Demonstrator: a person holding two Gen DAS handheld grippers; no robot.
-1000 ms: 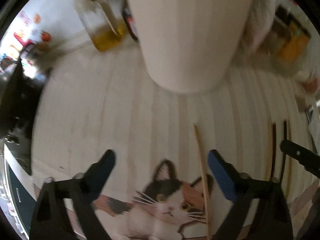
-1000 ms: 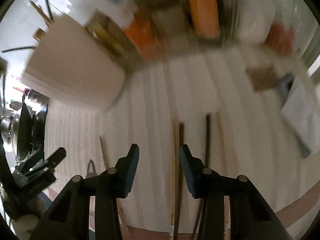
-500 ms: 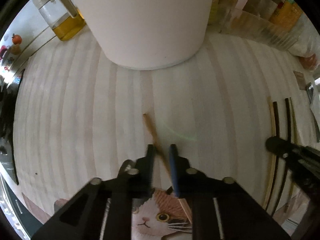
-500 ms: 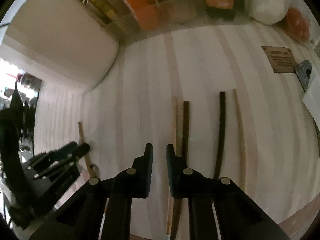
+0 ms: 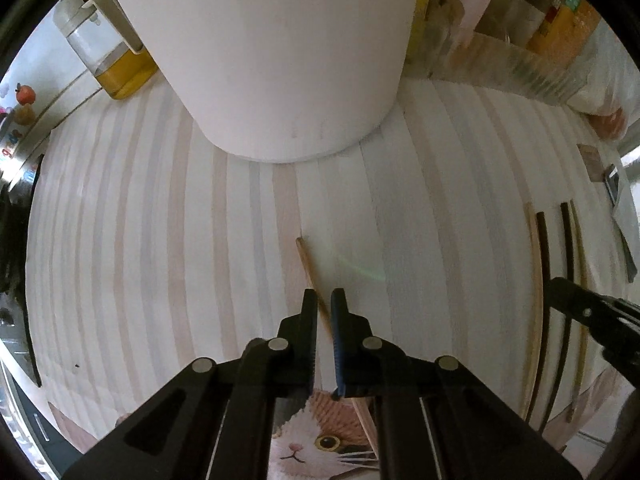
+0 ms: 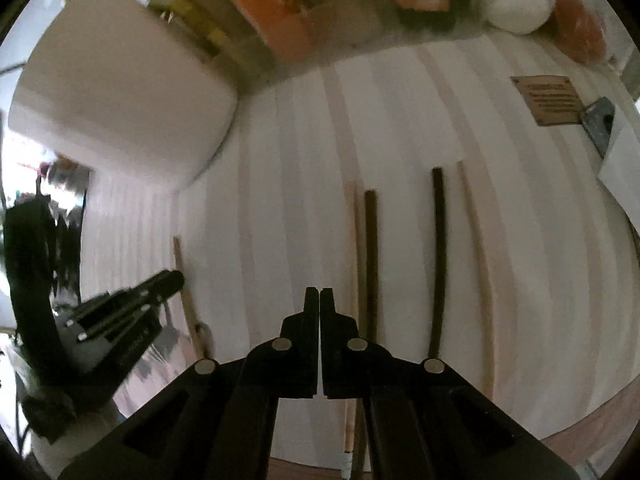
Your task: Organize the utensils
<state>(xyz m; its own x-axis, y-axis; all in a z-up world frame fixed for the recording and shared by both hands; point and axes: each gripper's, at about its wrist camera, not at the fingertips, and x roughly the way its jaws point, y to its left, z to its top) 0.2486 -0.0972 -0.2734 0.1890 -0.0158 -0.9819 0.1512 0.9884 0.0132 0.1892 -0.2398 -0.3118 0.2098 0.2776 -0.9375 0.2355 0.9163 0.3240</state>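
In the left wrist view my left gripper [image 5: 324, 296] points down at the striped table and is shut on a light wooden chopstick [image 5: 306, 260], which runs on between its fingers. The same chopstick [image 6: 178, 256] shows at the left of the right wrist view, beside the left gripper [image 6: 174, 279]. My right gripper [image 6: 320, 292] is shut with nothing between its fingers. Just to its right lie a light chopstick [image 6: 354, 232] and a dark chopstick [image 6: 370, 240]. Further right lie another dark one [image 6: 438, 248] and another light one [image 6: 476, 248]. A tall white container [image 5: 280, 60] stands behind.
An oil bottle [image 5: 116, 68] stands left of the container. A clear bin of packets [image 6: 360, 12] lines the back. A cat-printed mat [image 5: 320, 440] lies at the near edge. A brown card [image 6: 552, 100] and white paper [image 6: 624, 160] sit at the right.
My left gripper went from wide open to shut on the light chopstick after moving over it. My right gripper's jaws closed beside the row of chopsticks.
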